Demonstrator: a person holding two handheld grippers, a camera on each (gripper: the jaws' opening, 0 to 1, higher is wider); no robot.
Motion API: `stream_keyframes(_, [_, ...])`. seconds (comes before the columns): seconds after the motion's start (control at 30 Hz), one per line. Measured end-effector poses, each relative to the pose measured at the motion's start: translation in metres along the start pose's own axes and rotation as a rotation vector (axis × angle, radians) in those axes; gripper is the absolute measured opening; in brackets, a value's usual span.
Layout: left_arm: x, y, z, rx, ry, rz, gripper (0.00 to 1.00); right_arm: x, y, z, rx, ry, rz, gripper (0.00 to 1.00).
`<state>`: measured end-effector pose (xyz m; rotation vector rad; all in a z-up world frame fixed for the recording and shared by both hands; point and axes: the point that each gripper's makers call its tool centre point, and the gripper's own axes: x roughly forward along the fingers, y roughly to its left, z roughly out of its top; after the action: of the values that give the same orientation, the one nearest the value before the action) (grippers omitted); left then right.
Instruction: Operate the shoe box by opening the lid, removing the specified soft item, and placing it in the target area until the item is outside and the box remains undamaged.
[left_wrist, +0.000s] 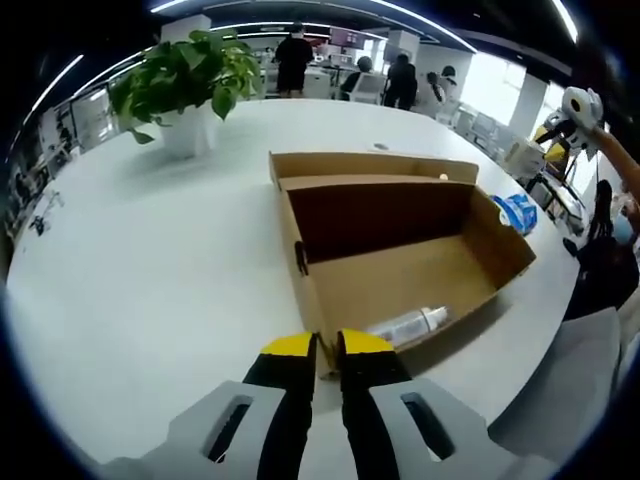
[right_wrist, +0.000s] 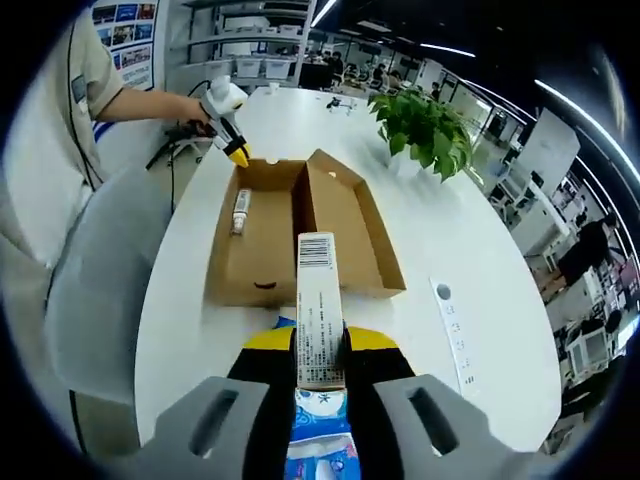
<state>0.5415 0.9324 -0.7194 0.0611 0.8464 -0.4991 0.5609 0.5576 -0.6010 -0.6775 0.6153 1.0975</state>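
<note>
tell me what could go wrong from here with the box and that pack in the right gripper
The left gripper is clamped on the shoe box wall edge; pulling could tear or crease the cardboard. The right gripper pinches the long white pack only at its lower end, so it might swing or slip. A blue-and-white packet lies under that gripper and could get knocked.

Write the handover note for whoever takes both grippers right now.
Left gripper: jaws nearly closed on the near wall of the shoe box, steadying it.
Right gripper: jaws shut on a long white carton, held outside the box above a blue packet.
Box on the white table, lid open, no damage visible. A small tube lies inside.
Done: lid opened, carton lifted out.
Left: set the carton down in the target area.
</note>
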Motion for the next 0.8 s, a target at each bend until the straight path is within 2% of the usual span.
stream_keyframes(0.23, [0.000,0.000,0.000,-0.004,-0.001,-0.001,0.06,-0.003,-0.010,-0.019,0.008,0.034,-0.018,0.15])
stream_keyframes(0.8, [0.000,0.001,0.000,-0.013,-0.002,-0.007,0.06,-0.002,-0.038,-0.077,0.008,0.157,-0.044,0.15])
